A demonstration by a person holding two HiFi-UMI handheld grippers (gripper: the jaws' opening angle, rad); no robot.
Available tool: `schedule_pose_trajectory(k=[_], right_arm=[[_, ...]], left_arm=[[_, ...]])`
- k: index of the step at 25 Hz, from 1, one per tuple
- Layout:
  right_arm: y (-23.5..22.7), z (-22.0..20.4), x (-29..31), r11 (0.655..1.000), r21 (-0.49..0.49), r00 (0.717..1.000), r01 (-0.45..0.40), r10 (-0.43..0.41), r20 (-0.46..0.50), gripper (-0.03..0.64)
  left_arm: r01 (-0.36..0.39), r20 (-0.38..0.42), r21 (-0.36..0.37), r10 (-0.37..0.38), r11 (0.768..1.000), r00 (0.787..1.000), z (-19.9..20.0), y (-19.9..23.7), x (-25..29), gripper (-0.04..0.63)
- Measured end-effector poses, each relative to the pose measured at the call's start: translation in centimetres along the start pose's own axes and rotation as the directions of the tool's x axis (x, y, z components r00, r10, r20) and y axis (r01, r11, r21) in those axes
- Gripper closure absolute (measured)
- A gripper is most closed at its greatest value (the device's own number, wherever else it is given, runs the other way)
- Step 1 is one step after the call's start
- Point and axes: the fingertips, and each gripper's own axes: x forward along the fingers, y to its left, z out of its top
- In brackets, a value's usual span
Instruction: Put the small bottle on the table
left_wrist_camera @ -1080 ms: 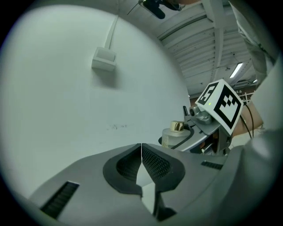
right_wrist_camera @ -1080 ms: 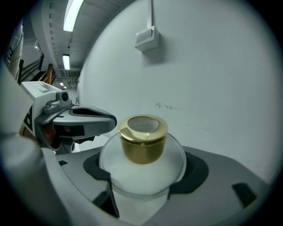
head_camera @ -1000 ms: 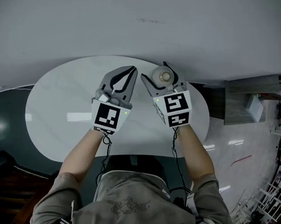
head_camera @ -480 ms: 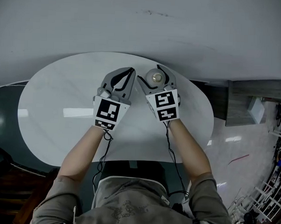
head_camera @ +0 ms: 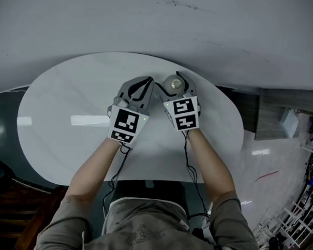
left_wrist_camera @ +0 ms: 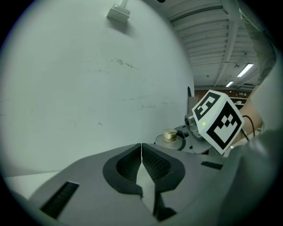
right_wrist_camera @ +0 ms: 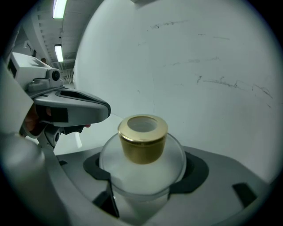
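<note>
Comparing this moment with a second ago, we find both grippers looking smaller and drawn closer together over the white table (head_camera: 64,107); we judge that they have come down toward its top with the bottle, so the set-down is near but not finished. The right gripper (head_camera: 172,82) is clamped on the small bottle (right_wrist_camera: 142,164), jaws pressing its frosted round body from both sides, gold cap (right_wrist_camera: 142,137) upward; the left gripper (left_wrist_camera: 141,155) has its jaws pressed together on nothing, just left of the right one.

The head view alone places the bottle over the far middle of the table; its base is hidden there, so it may be hanging slightly above the top. The right gripper view alone shows the hold on the glass; the left gripper view shows its own pads meeting, with the cap and the right gripper's marker cube (left_wrist_camera: 219,121) off to the right.
</note>
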Motion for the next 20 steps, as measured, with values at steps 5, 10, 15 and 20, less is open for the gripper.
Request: schedule_pose_trajectory(k=[5,10,15,20], right_arm=[[0.6,-0.3,0.7,1.000,0.002,1.000,-0.014,0.014,-0.018,0.268],[0.8,-1.0,1.4,1.000,0.010,1.000,-0.013,0.013,-0.016,0.268],[0.4,-0.7,2.1,1.000,-0.009,1.000,-0.004,0.005,0.029,0.268],[0.5,-0.9,2.1,1.000,-0.004,1.000,-0.002,0.002,0.019,0.268]], left_arm=[[0.002,-0.027,-0.010,-0.003,1.000,1.000,-1.6,-0.1,0.4,0.575],[0.013,-0.041,-0.013,-0.013,1.000,0.999,-2.6,-0.1,0.5,0.575],[0.008,-0.060,-0.022,-0.009,1.000,0.998,-3.6,0.4,0.8,0.575],[0.006,-0.073,-0.027,-0.008,1.000,0.997,-4.3,0.3,0.8,0.575]])
